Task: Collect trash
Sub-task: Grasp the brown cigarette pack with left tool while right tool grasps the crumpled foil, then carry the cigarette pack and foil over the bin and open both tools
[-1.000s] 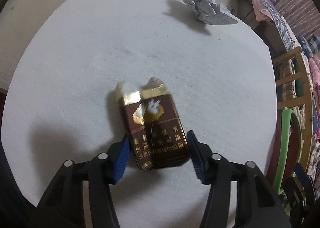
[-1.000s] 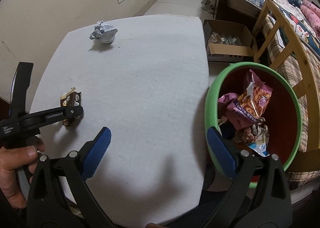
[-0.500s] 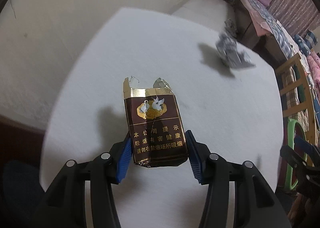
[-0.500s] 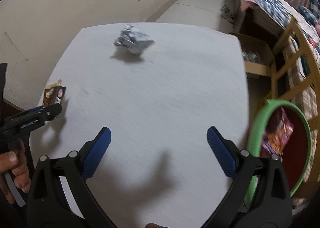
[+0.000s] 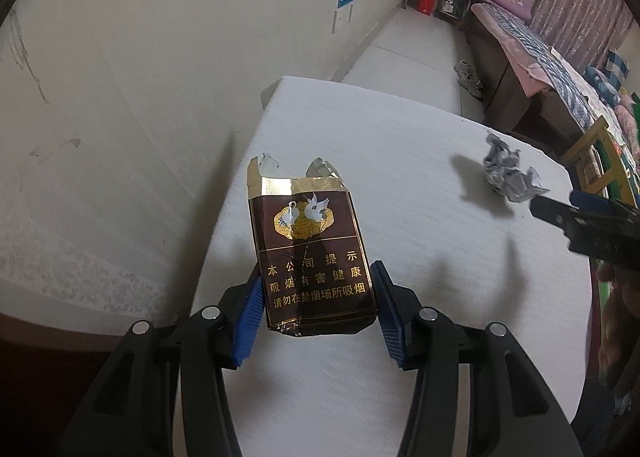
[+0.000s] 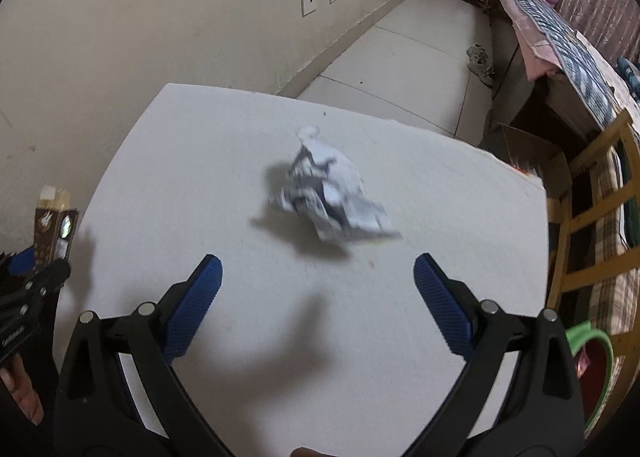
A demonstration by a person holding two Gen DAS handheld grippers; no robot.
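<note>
Left gripper (image 5: 316,307) clamped on the cigarette pack (image 5: 310,257) above the counter (image 6: 440,185), right gripper (image 6: 318,297) spread wide just short of the crumpled paper (image 6: 330,195) mid-counter — best straddle it squarely, squeeze gently.

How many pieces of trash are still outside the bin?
2: the cigarette pack, held in the left gripper above the table, and the crumpled paper, lying on it ahead of the open right gripper. Others may be out of view.
</note>
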